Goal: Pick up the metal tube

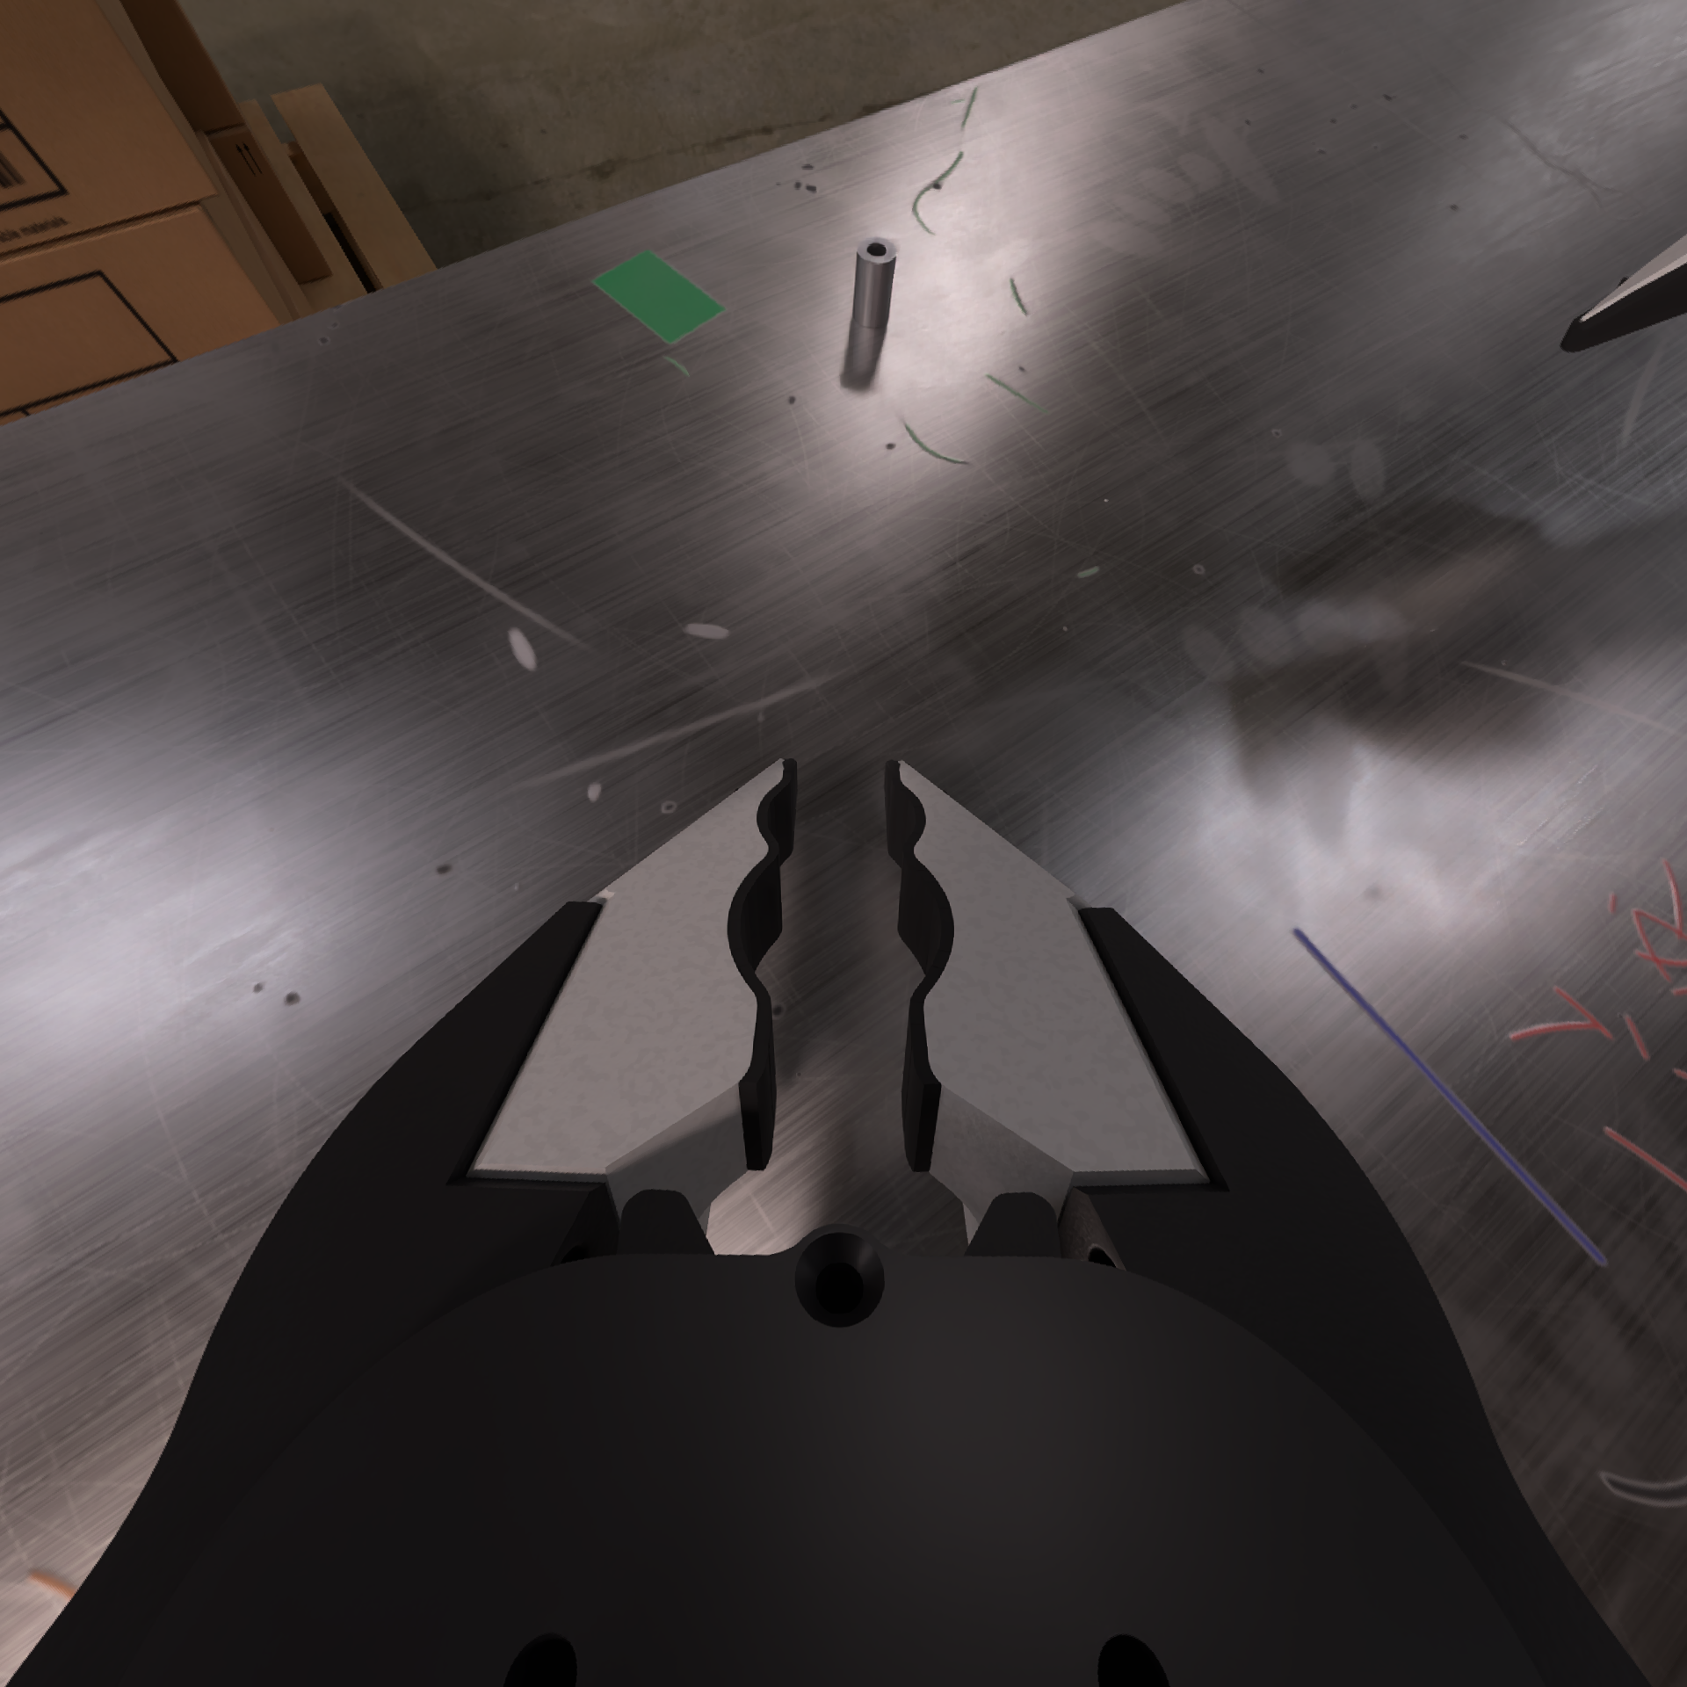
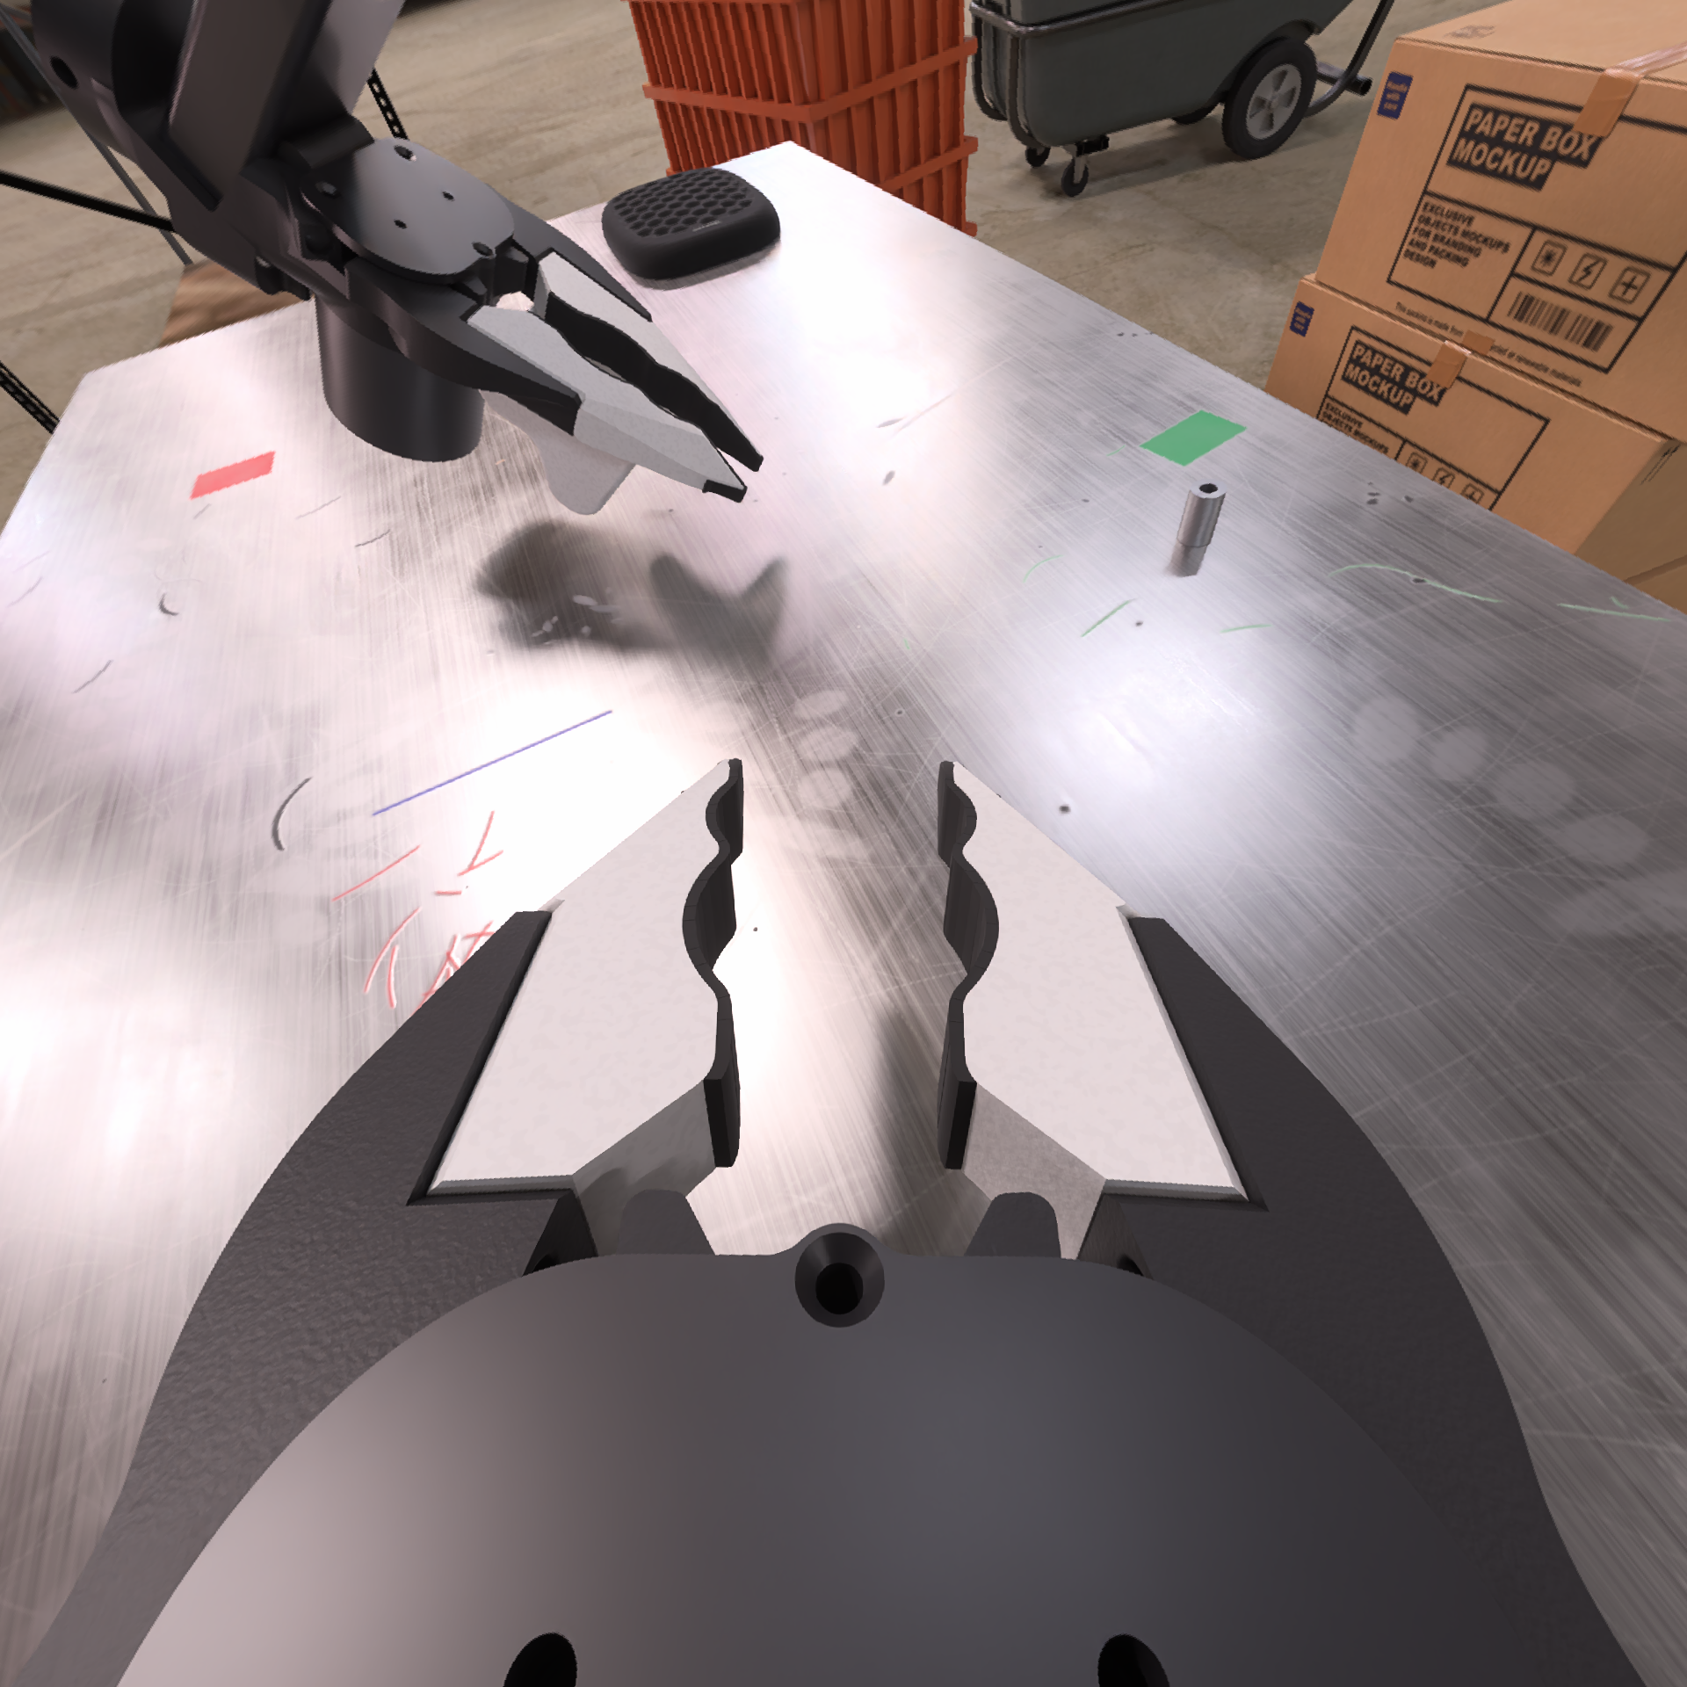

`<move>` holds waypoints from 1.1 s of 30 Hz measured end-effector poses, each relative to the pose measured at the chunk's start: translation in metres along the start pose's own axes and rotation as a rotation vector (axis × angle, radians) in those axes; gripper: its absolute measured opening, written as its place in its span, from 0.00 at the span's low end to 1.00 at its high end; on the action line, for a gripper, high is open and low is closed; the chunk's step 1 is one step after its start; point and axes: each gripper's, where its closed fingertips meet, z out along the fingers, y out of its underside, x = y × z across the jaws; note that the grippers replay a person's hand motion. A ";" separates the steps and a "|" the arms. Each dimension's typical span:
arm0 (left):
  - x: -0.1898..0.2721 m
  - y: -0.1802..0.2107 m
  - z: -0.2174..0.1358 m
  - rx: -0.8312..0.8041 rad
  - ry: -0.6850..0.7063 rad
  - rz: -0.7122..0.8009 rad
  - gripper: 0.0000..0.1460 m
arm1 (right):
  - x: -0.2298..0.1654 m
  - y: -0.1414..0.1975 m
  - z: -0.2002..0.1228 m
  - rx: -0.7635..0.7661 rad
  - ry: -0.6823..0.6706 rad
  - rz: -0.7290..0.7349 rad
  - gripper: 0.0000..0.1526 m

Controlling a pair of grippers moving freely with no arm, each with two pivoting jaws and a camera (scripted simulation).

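Note:
The metal tube [image 1: 874, 285] is a short grey cylinder with a hole in its top. It stands upright on the brushed metal table [image 1: 319, 639], far ahead of my left gripper [image 1: 840, 776] and slightly right of it. The left gripper is open, empty and held above the table. In the right wrist view the tube [image 2: 1198, 520] stands ahead and to the right of my right gripper [image 2: 840, 776], which is open wide and empty. The left gripper [image 2: 739, 475] also shows there at upper left, hovering above the table. The right gripper's tip [image 1: 1634, 310] shows at the right edge of the left wrist view.
A green patch [image 2: 1193, 436] lies on the table just beyond the tube, and a red patch [image 2: 233, 475] lies far left. A black perforated pad [image 2: 691, 224] sits at the far edge. Cardboard boxes [image 2: 1506, 274], an orange crate [image 2: 812, 91] and a grey cart [image 2: 1159, 73] stand beyond the table.

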 end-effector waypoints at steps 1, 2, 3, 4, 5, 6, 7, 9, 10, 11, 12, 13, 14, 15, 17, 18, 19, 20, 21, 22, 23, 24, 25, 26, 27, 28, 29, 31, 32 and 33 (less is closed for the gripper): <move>0.000 0.000 0.000 0.002 0.000 0.000 0.13 | 0.000 0.000 0.000 -0.003 0.004 -0.005 0.28; 0.000 -0.001 0.000 0.005 -0.001 0.000 0.13 | 0.001 0.000 0.001 -0.006 0.011 -0.008 0.28; 0.000 -0.002 0.000 0.011 -0.002 -0.001 0.14 | 0.003 -0.003 0.003 0.000 0.027 -0.005 0.28; 0.000 -0.003 0.000 0.019 -0.003 -0.003 0.14 | 0.006 -0.009 0.004 0.024 0.051 0.013 0.28; -0.001 -0.005 0.000 0.025 -0.007 -0.003 0.14 | 0.007 -0.018 0.006 0.061 0.061 0.051 0.28; -0.002 -0.006 0.000 0.034 -0.015 -0.002 0.14 | 0.007 -0.029 0.009 0.105 0.051 0.105 0.28; -0.002 -0.007 -0.001 0.045 -0.024 0.001 0.15 | 0.006 -0.042 0.011 0.149 0.023 0.160 0.29; -0.002 -0.011 -0.003 0.073 -0.030 0.010 0.15 | 0.007 -0.064 0.017 0.201 -0.015 0.217 0.30; -0.001 -0.012 -0.004 0.086 -0.025 0.013 0.15 | 0.012 -0.071 0.021 0.201 0.001 0.212 0.30; 0.000 -0.014 -0.006 0.096 -0.015 0.013 0.16 | 0.021 -0.075 0.027 0.185 0.035 0.195 0.29; 0.001 -0.014 -0.006 0.103 -0.004 0.011 0.16 | 0.030 -0.079 0.033 0.162 0.079 0.171 0.26; 0.002 -0.015 -0.007 0.106 0.005 0.008 0.16 | 0.040 -0.083 0.041 0.135 0.128 0.135 0.20; 0.002 -0.015 -0.007 0.111 0.012 0.005 0.17 | 0.050 -0.087 0.049 0.108 0.172 0.088 0.13; 0.003 -0.016 -0.008 0.117 0.017 0.003 0.17 | 0.059 -0.091 0.058 0.079 0.213 0.037 0.10; 0.003 -0.017 -0.010 0.136 0.024 -0.006 0.18 | 0.079 -0.093 0.080 -0.008 0.275 -0.040 0.08; 0.003 -0.018 -0.011 0.146 0.029 -0.013 0.18 | 0.088 -0.089 0.092 -0.071 0.287 -0.046 0.10; 0.003 -0.018 -0.013 0.156 0.036 -0.023 0.18 | 0.096 -0.086 0.104 -0.125 0.297 -0.031 0.15; 0.002 -0.019 -0.014 0.164 0.042 -0.033 0.18 | 0.102 -0.084 0.113 -0.151 0.303 -0.012 0.19; 0.002 -0.020 -0.015 0.171 0.051 -0.044 0.18 | 0.106 -0.081 0.120 -0.170 0.303 0.000 0.22; 0.003 -0.020 -0.016 0.176 0.061 -0.055 0.18 | 0.110 -0.078 0.124 -0.194 0.311 0.002 0.22; 0.003 -0.020 -0.016 0.178 0.070 -0.064 0.19 | 0.115 -0.074 0.126 -0.221 0.329 -0.006 0.23; 0.003 -0.020 -0.017 0.179 0.078 -0.070 0.19 | 0.119 -0.069 0.128 -0.249 0.344 -0.014 0.23; 0.003 -0.020 -0.017 0.180 0.082 -0.072 0.19 | 0.122 -0.064 0.129 -0.278 0.348 -0.013 0.23; 0.004 -0.020 -0.017 0.178 0.084 -0.073 0.19 | 0.123 -0.057 0.131 -0.304 0.339 0.000 0.23; 0.004 -0.019 -0.016 0.174 0.085 -0.071 0.19 | 0.123 -0.051 0.134 -0.323 0.325 0.017 0.23; 0.004 -0.019 -0.015 0.168 0.086 -0.069 0.19 | 0.124 -0.045 0.137 -0.339 0.312 0.029 0.22; 0.005 -0.018 -0.014 0.160 0.086 -0.066 0.19 | 0.126 -0.040 0.139 -0.354 0.312 0.030 0.22; 0.006 -0.016 -0.012 0.141 0.085 -0.057 0.19 | 0.132 -0.032 0.141 -0.382 0.349 -0.003 0.19; 0.006 -0.016 -0.011 0.134 0.082 -0.052 0.19 | 0.134 -0.032 0.142 -0.376 0.363 -0.017 0.17; 0.007 -0.015 -0.011 0.129 0.078 -0.046 0.19 | 0.136 -0.031 0.143 -0.380 0.373 -0.026 0.15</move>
